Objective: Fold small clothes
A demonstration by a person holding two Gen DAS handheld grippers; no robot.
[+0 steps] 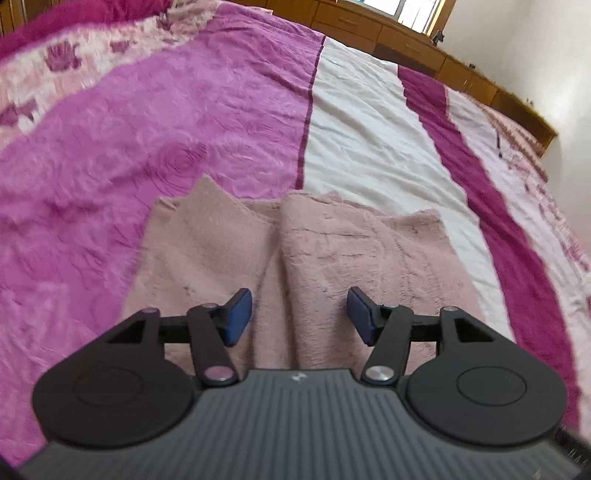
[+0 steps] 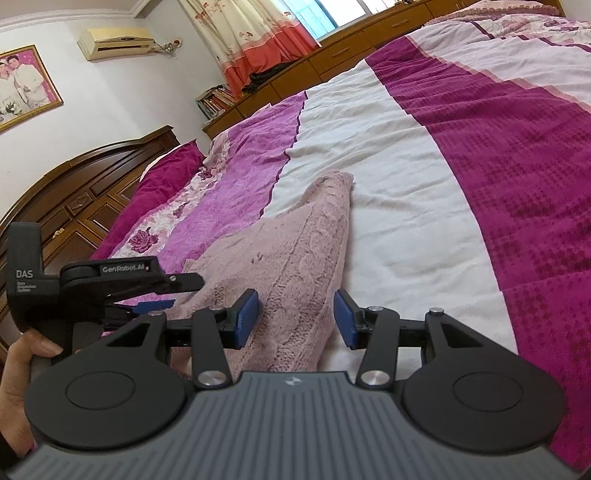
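A dusty-pink fuzzy garment (image 1: 325,254) is lying on the bedspread (image 1: 369,147), straddling its violet and white stripes, partly folded, with a lengthwise crease running down its middle.

Bed (image 2: 406,177) under magenta, pink and white striped cover. Carved dark headboard (image 2: 85,192). Low wooden cabinets (image 2: 332,55) along window wall; daylight through window (image 2: 314,14), floral curtain (image 2: 251,37). White walls; AC unit (image 2: 118,42), framed photo (image 2: 22,85).
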